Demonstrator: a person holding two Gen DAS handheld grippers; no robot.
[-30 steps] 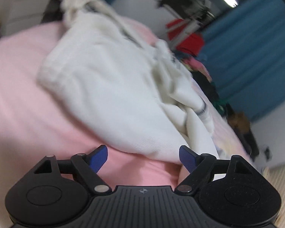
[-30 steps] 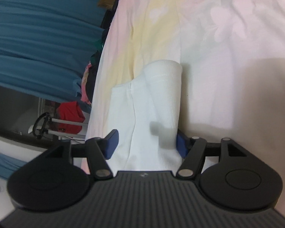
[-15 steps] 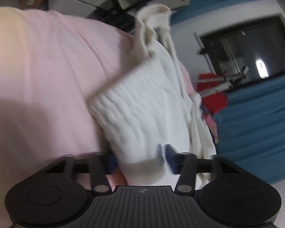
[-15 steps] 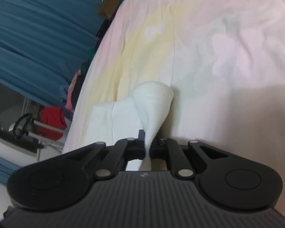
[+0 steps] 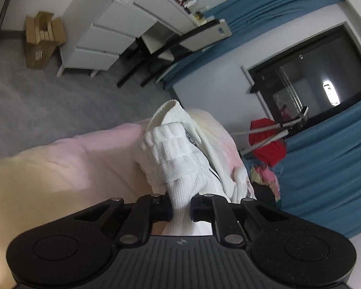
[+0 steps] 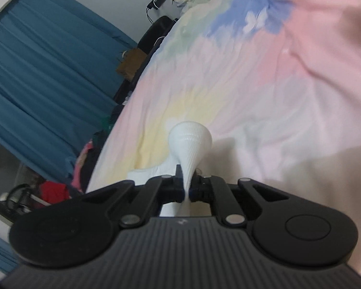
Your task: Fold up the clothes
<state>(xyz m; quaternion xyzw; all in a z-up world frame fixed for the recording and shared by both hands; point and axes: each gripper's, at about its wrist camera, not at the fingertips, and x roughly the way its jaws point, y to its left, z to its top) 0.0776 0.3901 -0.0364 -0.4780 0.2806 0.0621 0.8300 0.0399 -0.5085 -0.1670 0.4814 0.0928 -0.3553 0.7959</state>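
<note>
A white ribbed knit garment (image 5: pixel 175 159) lies bunched on the pastel bedsheet (image 5: pixel 60 168). My left gripper (image 5: pixel 180 210) is shut on a thick fold of it, and the cloth rises from the jaws toward a ribbed cuff at the top. In the right wrist view my right gripper (image 6: pixel 186 190) is shut on another part of the same white garment (image 6: pixel 190 139), which flares out past the fingers like a funnel above the bedsheet (image 6: pixel 264 96). A flat part of the garment lies to the left of the right jaws.
The bed's far edge drops to grey carpet (image 5: pixel 60 101) with a white drawer unit (image 5: pixel 101 31) and a cardboard box (image 5: pixel 42 41). Blue curtains (image 6: pixel 36 72) run along the bed's side, with a red item on a stand (image 5: pixel 267 142) and piled clothes (image 6: pixel 84 163) there.
Both grippers went from open to shut on the white garment. Both have since lifted and tilted up, so the left view now shows the room beyond the bed.
</note>
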